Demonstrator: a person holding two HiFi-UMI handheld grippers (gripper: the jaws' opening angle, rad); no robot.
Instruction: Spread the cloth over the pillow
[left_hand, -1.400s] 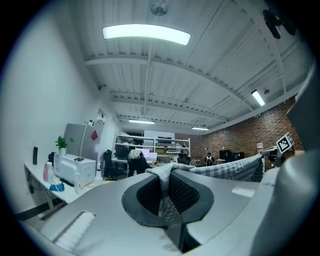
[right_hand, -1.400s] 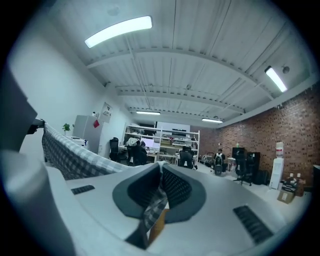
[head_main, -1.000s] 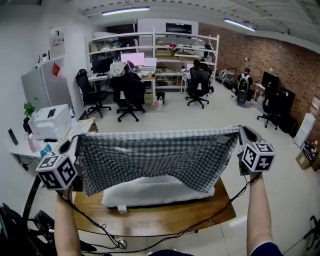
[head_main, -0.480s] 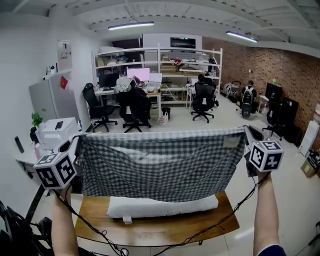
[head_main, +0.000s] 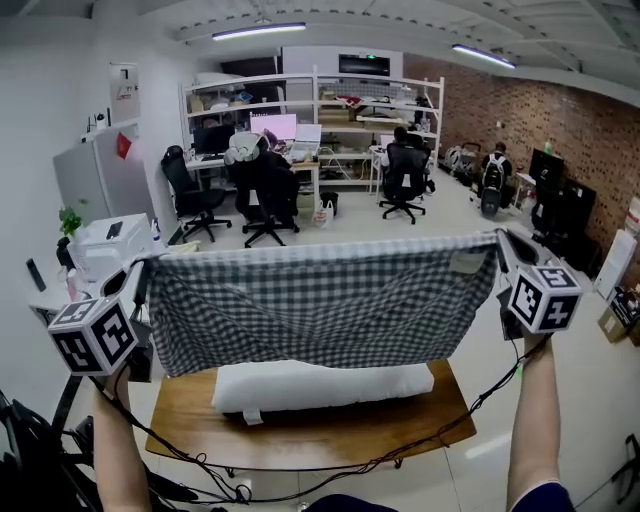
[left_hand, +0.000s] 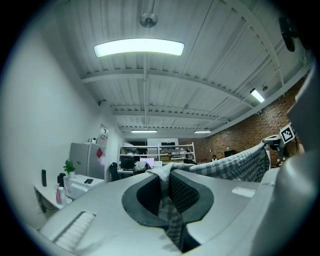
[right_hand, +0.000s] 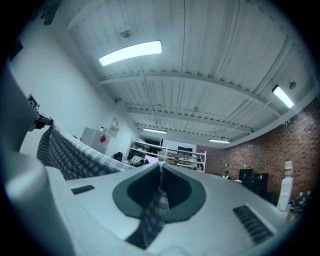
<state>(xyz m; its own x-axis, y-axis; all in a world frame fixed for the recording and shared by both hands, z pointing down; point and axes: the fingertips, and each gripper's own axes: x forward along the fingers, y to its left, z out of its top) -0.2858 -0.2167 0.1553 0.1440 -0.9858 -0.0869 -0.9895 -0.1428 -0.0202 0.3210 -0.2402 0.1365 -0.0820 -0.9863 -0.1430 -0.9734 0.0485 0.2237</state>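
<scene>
Aloft, left tool (head_main: 141, 282) and right tool (head_main: 503, 252), arms outstretched, clamp cloth (head_main: 320, 310) above pillow (head_main: 322, 384).

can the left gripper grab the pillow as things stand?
Probably not: the left gripper is shut on a corner of the cloth, held up above the pillow. It would have to let go and come down first.

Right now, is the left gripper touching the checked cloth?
Touching. The left gripper view shows the left gripper shut on the cloth, a corner pinched between its jaws.
</scene>
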